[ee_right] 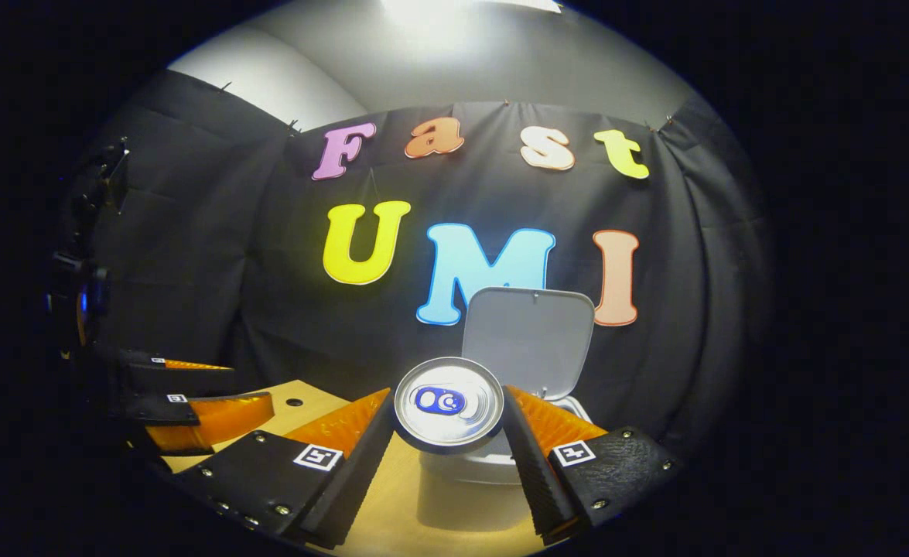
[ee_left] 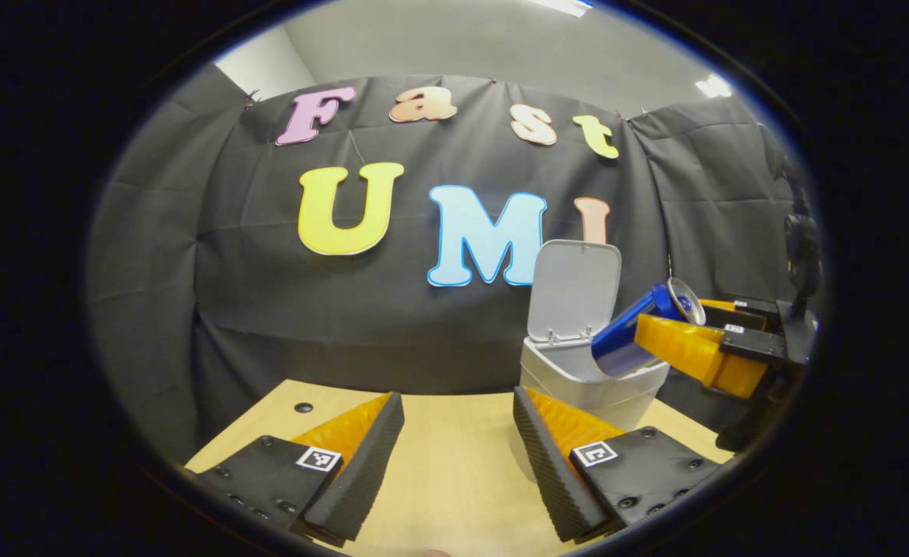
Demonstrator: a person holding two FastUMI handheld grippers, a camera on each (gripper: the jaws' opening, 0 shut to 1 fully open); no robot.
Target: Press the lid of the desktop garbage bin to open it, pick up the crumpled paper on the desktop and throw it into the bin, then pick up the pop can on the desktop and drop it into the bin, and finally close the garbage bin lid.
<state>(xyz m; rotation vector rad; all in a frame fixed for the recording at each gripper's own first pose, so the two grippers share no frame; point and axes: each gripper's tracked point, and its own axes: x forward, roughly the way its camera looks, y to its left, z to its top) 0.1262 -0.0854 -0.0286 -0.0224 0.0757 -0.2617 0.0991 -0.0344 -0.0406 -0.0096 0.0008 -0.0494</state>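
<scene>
Landmark: the garbage bin (ee_left: pixel 589 379), a pale grey tub on the far right part of the wooden desktop (ee_left: pixel 454 456); every place below is given against it.
Bin lid: the lid (ee_left: pixel 574 290) stands swung up at the back of the bin, its inner face turned forward; in the right gripper view the lid (ee_right: pixel 527 340) rises behind the can.
Bin inside: hidden; the mouth is covered by the can in both views, so I cannot tell what lies within.
Pop can: the blue pop can (ee_left: pixel 640 329) hangs tilted over the bin's open mouth, its lower end dipping past the rim and its silver top pointing up and away from the bin. In the right gripper view the pop can (ee_right: pixel 448 404) shows end-on, so its body is hidden behind its own top.
Right gripper: the right gripper (ee_left: pixel 682 340) reaches in from the right of the bin and has the can clamped between its two fingers; in its own view the right gripper (ee_right: pixel 448 433) presses the can's rim on both sides. Its rear part is cut off at the picture's edge.
Left gripper: the left gripper (ee_left: pixel 458 433) hovers over the desktop in front and to the left of the bin, fingers spread wide, nothing between them. In the right gripper view the left gripper (ee_right: pixel 191 394) is dim and partly lost in shadow, left of the bin.
Crumpled paper: I cannot tell where it is.
Bin base: in the right gripper view the lower bin (ee_right: pixel 462 495) is blurred and partly screened by the fingers.
</scene>
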